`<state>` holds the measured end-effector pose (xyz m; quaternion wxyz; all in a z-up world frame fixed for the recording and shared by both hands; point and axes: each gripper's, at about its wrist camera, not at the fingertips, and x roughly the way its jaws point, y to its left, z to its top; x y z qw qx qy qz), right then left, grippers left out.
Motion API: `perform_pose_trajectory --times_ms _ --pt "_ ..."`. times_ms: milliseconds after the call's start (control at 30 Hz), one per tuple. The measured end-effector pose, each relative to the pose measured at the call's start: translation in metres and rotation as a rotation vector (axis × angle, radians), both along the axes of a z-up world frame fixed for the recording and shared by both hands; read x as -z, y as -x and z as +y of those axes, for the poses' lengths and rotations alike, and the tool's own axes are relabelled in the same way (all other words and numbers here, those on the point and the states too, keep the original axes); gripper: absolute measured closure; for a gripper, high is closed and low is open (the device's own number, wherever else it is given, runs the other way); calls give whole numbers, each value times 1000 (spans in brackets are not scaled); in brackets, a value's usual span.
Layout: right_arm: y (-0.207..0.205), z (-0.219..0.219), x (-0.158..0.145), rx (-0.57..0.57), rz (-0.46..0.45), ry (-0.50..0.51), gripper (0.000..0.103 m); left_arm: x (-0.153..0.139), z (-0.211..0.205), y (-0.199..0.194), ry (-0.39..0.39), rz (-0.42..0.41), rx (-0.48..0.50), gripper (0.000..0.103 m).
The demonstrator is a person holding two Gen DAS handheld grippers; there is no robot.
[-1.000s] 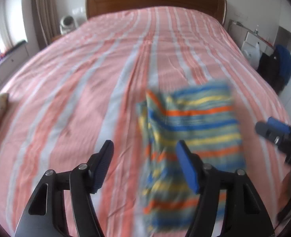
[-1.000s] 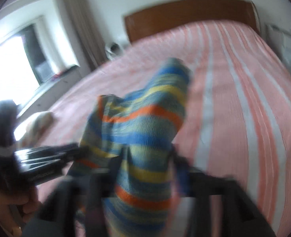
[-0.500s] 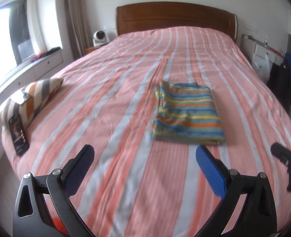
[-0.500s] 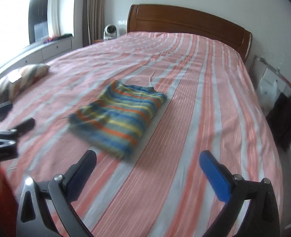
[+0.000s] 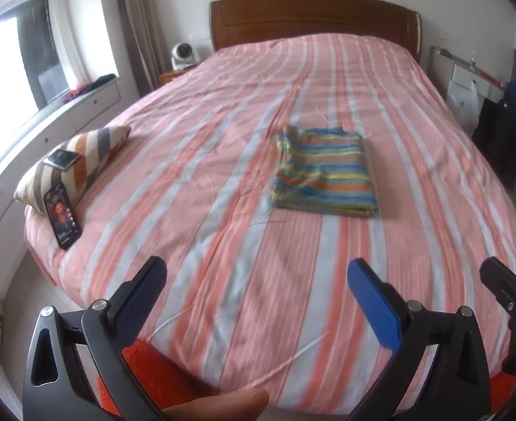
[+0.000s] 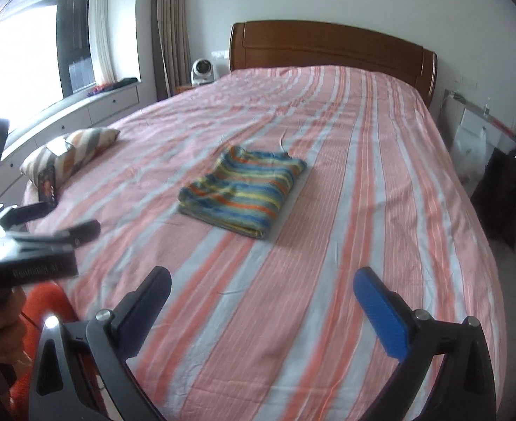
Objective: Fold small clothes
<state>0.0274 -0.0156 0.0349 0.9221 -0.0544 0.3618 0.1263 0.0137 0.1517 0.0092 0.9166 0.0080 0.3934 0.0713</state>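
Note:
A striped garment [image 5: 323, 172] in blue, yellow, green and orange lies folded in a flat rectangle on the middle of the bed; it also shows in the right wrist view [image 6: 242, 191]. My left gripper [image 5: 256, 280] is open and empty, held over the foot of the bed, well short of the garment. My right gripper [image 6: 262, 289] is open and empty too, also back at the foot of the bed. Each gripper shows at the edge of the other's view.
The bed [image 5: 223, 182] has a pink, orange and grey striped cover and a wooden headboard [image 5: 314, 17]. A striped cushion [image 5: 72, 161] with two phones [image 5: 62, 215] lies at the left edge. A chair with dark clothes [image 5: 503, 129] stands on the right.
One second ago the right gripper held the garment up. Both grippers have since let go, opened wide and pulled back to the foot of the bed. The garment now lies folded.

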Motion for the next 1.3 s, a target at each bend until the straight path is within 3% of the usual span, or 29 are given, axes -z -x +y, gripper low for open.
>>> perform_pose_trajectory --times_ms 233,467,633,833,1033,1300 --pt "16 7 -15 2 10 -17 1 -13 -6 16 15 -14 30 0" --pt "24 -1 -34 7 32 -33 1 -35 -12 34 -33 -75 50 0" --pt "36 -8 -51 18 -40 -78 1 -47 -16 41 -37 -116 65 0" --pt "28 -9 -43 53 35 -58 1 -45 -17 37 -27 -104 68 0" --pt "30 -6 -38 81 18 36 1 -39 -13 35 0 -92 61 0" --pt "29 -2 -39 64 14 17 1 -42 -16 38 -15 -120 51 0"
